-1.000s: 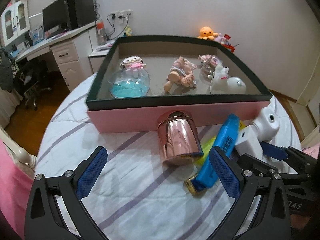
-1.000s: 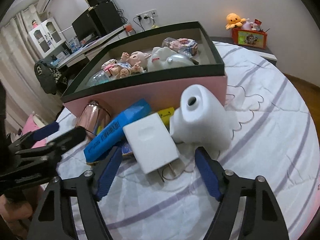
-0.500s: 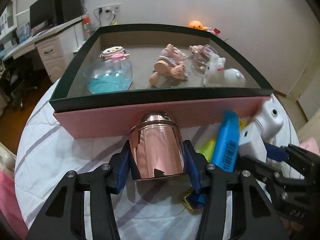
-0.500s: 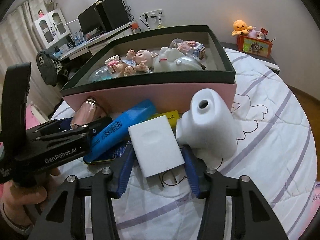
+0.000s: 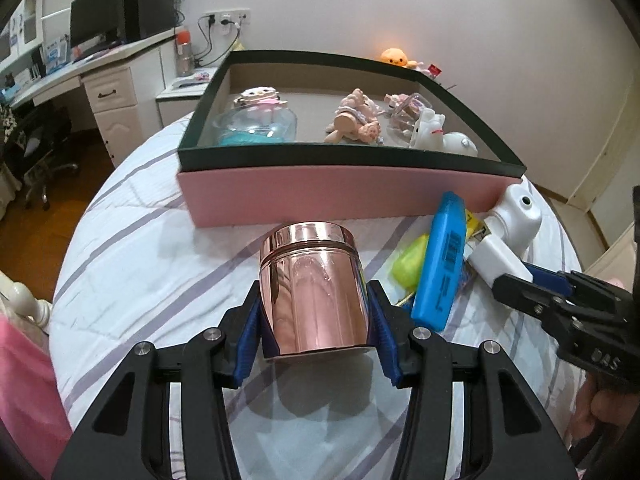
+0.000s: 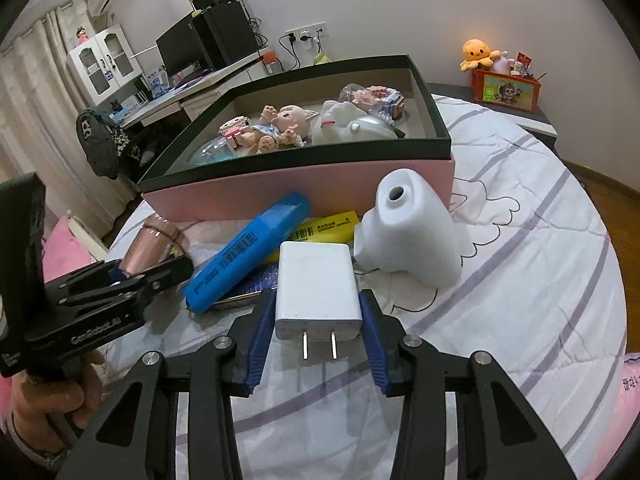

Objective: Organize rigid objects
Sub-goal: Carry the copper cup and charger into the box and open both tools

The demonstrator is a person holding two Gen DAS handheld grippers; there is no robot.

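Observation:
My left gripper (image 5: pixel 316 344) is shut on a rose-gold metal tin (image 5: pixel 314 292), held just above the striped sheet in front of the pink box (image 5: pixel 340 196). The tin also shows in the right wrist view (image 6: pixel 150 246). My right gripper (image 6: pixel 316 338) is shut on a white plug charger (image 6: pixel 316 288), prongs pointing toward the camera. The charger shows in the left wrist view (image 5: pixel 498 258). The pink box with a dark green rim (image 6: pixel 304 184) holds a doll (image 6: pixel 280 128), a glass bottle (image 5: pixel 256 126) and white figures.
A blue marker (image 6: pixel 248 250), a yellow marker (image 6: pixel 328 226) and a white plastic nozzle piece (image 6: pixel 408 228) lie on the round bed beside the box. A desk with monitor (image 5: pixel 104 12) stands far left. An orange plush (image 6: pixel 478 54) sits by the wall.
Both grippers closed: the left on the tin, the right on the charger. The left gripper then lifted the tin and drew it back from the box.

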